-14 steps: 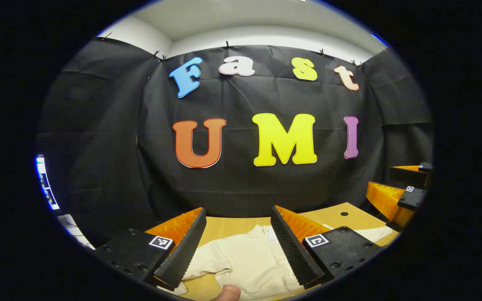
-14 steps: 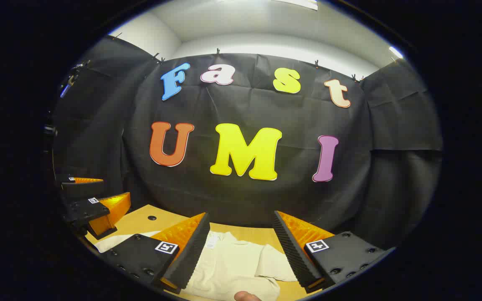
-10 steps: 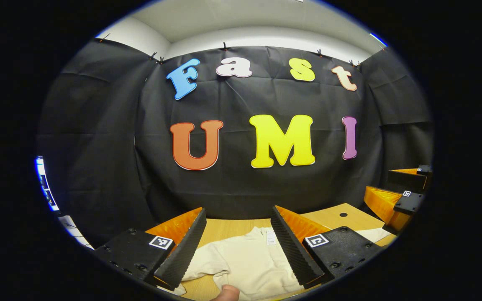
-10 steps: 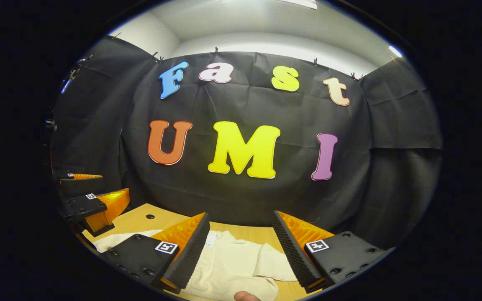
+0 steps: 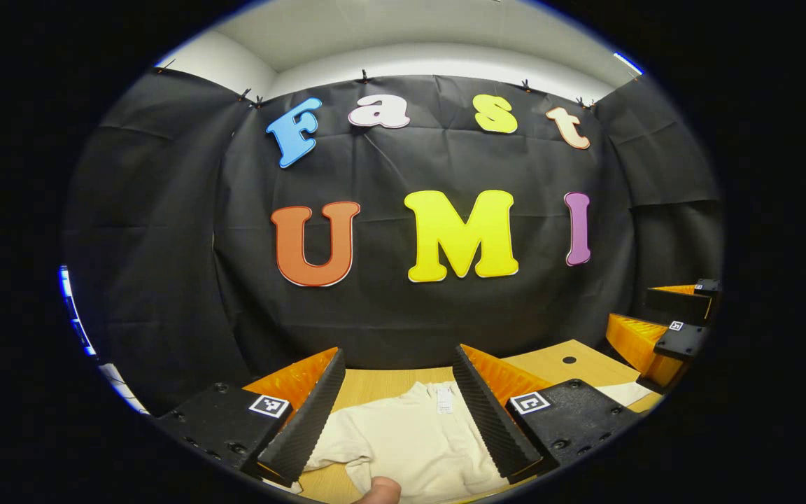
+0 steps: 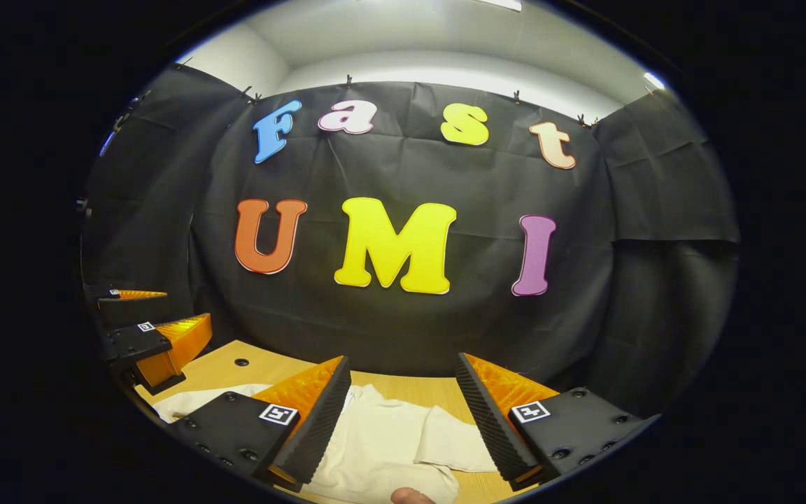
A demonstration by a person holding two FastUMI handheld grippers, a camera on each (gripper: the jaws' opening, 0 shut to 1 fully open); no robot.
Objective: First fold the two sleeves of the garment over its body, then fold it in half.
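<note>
Two handheld grippers: left gripper and right gripper, each with ribbed wedge jaws, black mounting blocks with screws, and small square black-and-white marker tags.

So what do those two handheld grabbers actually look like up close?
Each one is a two-fingered claw. The left gripper has two wedge-shaped fingers with ridged, sawtooth-like inner faces. Each finger is bolted to a flat plate with screw heads and a small square black-and-white marker. The right gripper is built the same way. A fingertip peeks in at the bottom edge.
</note>
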